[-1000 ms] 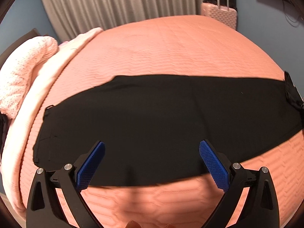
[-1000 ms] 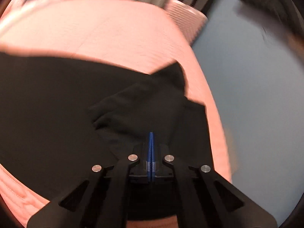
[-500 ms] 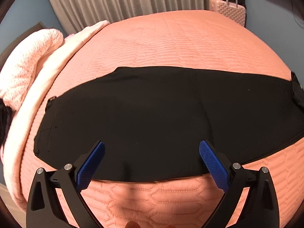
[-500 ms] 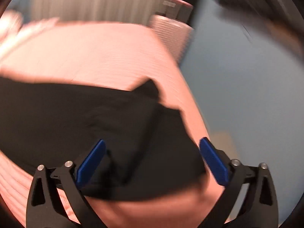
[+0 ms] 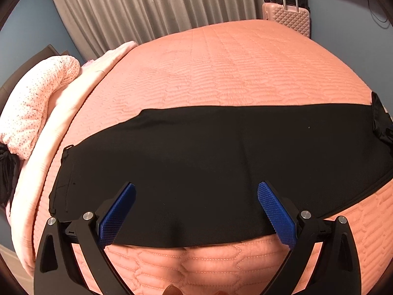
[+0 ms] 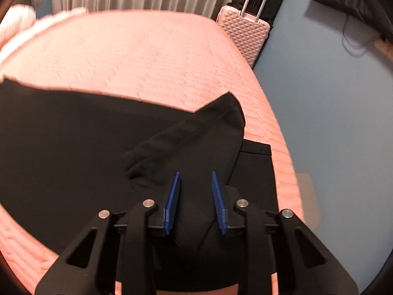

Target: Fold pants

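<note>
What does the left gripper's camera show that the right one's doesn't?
Only the left view shows the speckled pillow, the pants' far left end and the left gripper, jaws wide above the near edge. Only the right view shows the flipped-over flap and the right gripper, jaws closing over black cloth, not yet pinching. Both show the black pants, pink bedspread, suitcase and curtain.

Dim, warm indoor light; strong fisheye bending at edges; right view's far left perhaps motion-blurred.
</note>
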A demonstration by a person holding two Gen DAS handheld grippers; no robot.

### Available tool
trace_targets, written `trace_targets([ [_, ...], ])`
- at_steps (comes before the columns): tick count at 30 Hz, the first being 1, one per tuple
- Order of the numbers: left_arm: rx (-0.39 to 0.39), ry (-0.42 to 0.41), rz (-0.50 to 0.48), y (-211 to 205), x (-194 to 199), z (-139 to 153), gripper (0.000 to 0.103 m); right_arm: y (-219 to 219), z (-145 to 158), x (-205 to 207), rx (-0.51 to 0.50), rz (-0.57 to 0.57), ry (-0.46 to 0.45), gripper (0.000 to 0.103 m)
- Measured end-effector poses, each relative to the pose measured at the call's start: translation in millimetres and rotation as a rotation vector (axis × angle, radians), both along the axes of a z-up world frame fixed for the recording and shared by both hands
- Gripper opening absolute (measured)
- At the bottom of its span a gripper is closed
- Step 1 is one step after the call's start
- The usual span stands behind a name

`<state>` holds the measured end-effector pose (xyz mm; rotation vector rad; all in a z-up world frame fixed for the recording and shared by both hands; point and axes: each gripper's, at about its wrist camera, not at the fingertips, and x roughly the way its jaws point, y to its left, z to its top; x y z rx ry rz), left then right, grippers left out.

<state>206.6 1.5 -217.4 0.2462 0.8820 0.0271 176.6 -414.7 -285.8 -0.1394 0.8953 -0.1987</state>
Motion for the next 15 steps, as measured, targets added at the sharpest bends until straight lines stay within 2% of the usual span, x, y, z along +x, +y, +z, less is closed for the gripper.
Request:
trace_targets([
  [1, 0.002, -0.002, 0.001, 0.1, -0.4, 1.3, 0.098, 8.3, 3.9, -2.4, -0.034, 0.017, -0.003, 0.036],
  [2, 0.004, -0.003, -0.001, 0.9, -0.6, 2.8, 0.098, 21.3, 6.7, -5.1, -0.090, 0.056, -0.031, 0.065],
  [3, 0.003, -0.006, 0.000, 1.3, -1.1, 4.0, 0.098, 34.1, 12.2, -9.4, -0.128, 0.084, -0.049, 0.090],
  [4, 0.001, -0.007, 0.004, 2.8, -1.4, 5.0, 0.098, 46.4, 9.7, -7.2, -0.184, 0.123, -0.057, 0.091],
  [5, -0.003, -0.007, 0.004, 3.6, -1.8, 5.4, 0.098, 57.5, 1.3, -0.3, -0.243, 0.165, -0.029, 0.090],
  [6, -0.009, -0.006, 0.007, 4.9, -2.4, 5.7, 0.098, 61.1, -7.0, 6.8, -0.254, 0.187, 0.000, 0.072],
  [7, -0.011, -0.005, 0.011, 5.6, -2.3, 5.5, 0.098, 58.1, -16.4, 14.4, -0.225, 0.186, 0.049, 0.046],
  [8, -0.010, 0.000, 0.010, 6.0, -2.8, 5.3, 0.098, 48.7, -18.8, 16.5, -0.171, 0.149, 0.058, 0.028],
  [10, 0.015, -0.002, 0.015, 9.6, -3.1, 4.2, 0.098, 23.3, -10.7, 9.9, -0.096, 0.036, 0.026, 0.021],
  [13, 0.048, -0.009, 0.026, 20.2, -2.5, 2.4, 0.098, -58.5, 12.2, -33.2, 0.253, -0.252, -0.118, 0.021],
  [14, 0.049, -0.002, 0.037, 26.0, -1.2, -0.4, 0.098, -90.5, 7.9, -52.3, 0.377, -0.360, -0.130, 0.023],
  [15, 0.042, 0.004, 0.048, 30.8, -0.5, -2.9, 0.098, -111.0, 1.1, -66.8, 0.451, -0.438, -0.124, 0.026],
])
